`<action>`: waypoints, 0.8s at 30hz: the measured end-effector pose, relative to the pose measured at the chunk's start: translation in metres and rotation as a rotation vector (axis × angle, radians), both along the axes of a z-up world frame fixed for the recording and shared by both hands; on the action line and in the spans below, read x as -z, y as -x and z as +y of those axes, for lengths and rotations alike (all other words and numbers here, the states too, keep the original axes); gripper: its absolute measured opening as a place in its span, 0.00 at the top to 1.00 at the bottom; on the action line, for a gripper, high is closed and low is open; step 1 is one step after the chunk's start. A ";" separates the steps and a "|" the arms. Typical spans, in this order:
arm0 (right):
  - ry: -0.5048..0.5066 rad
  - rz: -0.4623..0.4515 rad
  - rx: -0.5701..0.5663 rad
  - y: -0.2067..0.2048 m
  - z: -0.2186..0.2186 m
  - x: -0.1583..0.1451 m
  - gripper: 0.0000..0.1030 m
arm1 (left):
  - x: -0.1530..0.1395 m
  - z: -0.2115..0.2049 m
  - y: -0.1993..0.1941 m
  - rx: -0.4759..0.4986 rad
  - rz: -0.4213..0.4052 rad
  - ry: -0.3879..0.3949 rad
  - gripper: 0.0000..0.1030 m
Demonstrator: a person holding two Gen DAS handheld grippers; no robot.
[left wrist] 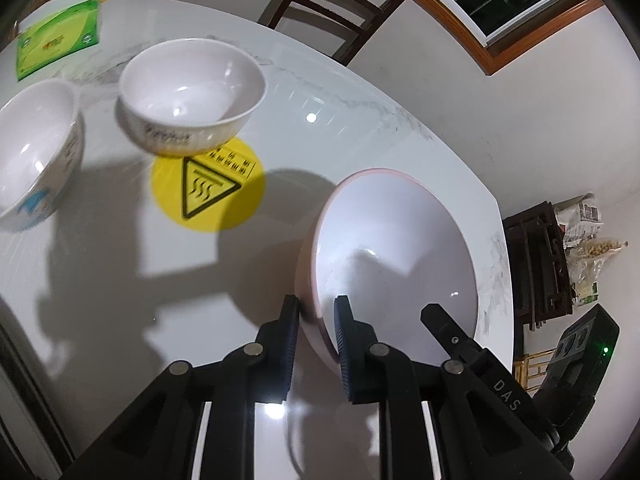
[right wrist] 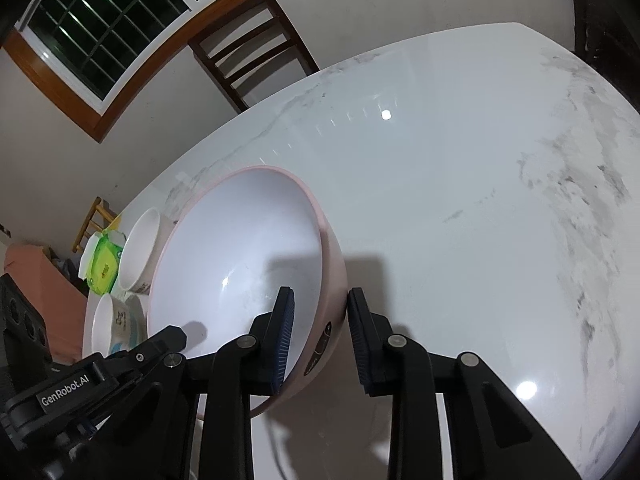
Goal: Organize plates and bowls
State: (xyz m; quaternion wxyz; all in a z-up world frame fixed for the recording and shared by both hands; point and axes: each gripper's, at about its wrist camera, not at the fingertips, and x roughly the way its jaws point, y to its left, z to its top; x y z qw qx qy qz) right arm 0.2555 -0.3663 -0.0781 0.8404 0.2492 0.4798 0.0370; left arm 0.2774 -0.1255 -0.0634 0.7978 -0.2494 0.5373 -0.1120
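The large pink-rimmed bowl with a white glossy inside (left wrist: 396,248) sits on the white marble-look table (right wrist: 460,200), near the edge closest to both cameras, and both tools straddle its wall from opposite sides. The left tool (left wrist: 318,308) has one ribbed finger outside the bowl and one inside, with the rim between them; the fingers stand narrow and seem to touch the wall, though I cannot tell how firmly they pinch. The right tool (right wrist: 320,300) sits likewise, inner finger over the white inside and outer finger beside the pink outer wall, but a visible gap remains on the outer side, so its jaws look open rather than clamped. Gripping across the rim on two sides suits a wide, smooth bowl that one tool would likely tip; I judge that this is the set-up for lifting it level.

Farther off, a smaller white bowl with dark lettering (left wrist: 192,96) stands partly on a round yellow hot-surface warning sticker (left wrist: 208,188), and a white bowl with blue markings (left wrist: 36,152) stands just beside it. These probably belong nested with the big one. A green and white tissue pack (left wrist: 60,46) lies beyond them, and a dark wooden chair (left wrist: 332,16) stands past the table
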 end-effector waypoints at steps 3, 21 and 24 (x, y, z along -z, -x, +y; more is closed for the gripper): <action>0.005 -0.008 -0.006 0.012 0.005 -0.005 0.74 | -0.004 0.004 0.013 -0.004 -0.008 -0.007 0.82; -0.012 -0.005 -0.048 0.100 0.044 -0.013 0.74 | -0.022 0.035 0.092 -0.024 -0.039 -0.057 0.82; -0.005 0.001 -0.056 0.110 0.052 -0.014 0.74 | -0.022 0.042 0.100 -0.021 -0.037 -0.061 0.82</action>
